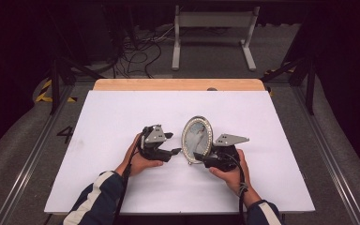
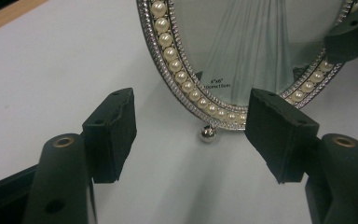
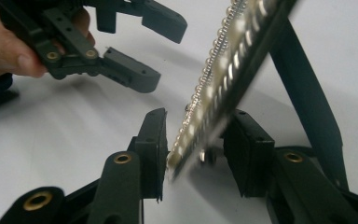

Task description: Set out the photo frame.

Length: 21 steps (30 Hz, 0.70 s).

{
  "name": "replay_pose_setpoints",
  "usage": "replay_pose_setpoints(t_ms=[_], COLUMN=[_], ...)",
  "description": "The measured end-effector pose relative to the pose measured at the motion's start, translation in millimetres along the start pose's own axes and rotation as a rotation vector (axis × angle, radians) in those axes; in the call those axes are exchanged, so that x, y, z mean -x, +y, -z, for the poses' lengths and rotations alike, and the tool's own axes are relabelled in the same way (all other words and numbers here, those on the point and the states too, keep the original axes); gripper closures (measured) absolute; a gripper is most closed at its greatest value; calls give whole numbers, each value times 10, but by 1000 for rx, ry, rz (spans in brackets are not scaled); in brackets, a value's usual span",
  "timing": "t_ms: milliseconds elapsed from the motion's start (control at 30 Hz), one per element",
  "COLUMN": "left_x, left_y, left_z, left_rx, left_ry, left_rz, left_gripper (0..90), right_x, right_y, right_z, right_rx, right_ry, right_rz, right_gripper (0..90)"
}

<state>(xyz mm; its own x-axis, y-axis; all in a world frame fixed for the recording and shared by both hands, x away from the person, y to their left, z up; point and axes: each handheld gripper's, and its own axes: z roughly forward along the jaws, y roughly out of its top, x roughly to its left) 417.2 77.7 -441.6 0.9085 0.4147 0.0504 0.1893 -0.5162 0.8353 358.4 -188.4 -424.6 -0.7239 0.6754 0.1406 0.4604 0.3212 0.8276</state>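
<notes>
An oval picture frame (image 1: 197, 138) with a pearl and rhinestone rim stands tilted on the white table (image 1: 122, 117), propped on its dark back leg (image 3: 307, 93). In the left gripper view its glass (image 2: 242, 46) and a small silver ball foot (image 2: 208, 134) are close ahead. My left gripper (image 1: 174, 143) is open, just left of the frame and apart from it, with nothing between its pads (image 2: 114, 130). My right gripper (image 3: 196, 140) straddles the frame's lower edge (image 3: 223, 74). One pad (image 3: 154, 140) lies against the pearls, and a small gap shows at the other pad.
A wooden strip (image 1: 178, 84) runs along the table's far edge. Behind it on the floor lie loose cables (image 1: 140, 51) and a white metal stand (image 1: 213, 21). Black rails flank the table on both sides.
</notes>
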Motion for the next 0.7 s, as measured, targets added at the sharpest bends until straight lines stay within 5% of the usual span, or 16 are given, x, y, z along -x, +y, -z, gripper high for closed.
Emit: replay_pose_setpoints(t_ms=[400,700], left_x=[-106,-104], left_y=[59,108], left_z=[-165,-311], left_rx=[0,-7], left_ry=[-40,-88], left_rz=[27,19], left_gripper=[297,282], right_x=[-173,-245], right_y=[-141,-166], right_z=[366,487], right_rx=[86,149], right_ry=[-120,-157], right_rz=[34,32], right_gripper=[710,775])
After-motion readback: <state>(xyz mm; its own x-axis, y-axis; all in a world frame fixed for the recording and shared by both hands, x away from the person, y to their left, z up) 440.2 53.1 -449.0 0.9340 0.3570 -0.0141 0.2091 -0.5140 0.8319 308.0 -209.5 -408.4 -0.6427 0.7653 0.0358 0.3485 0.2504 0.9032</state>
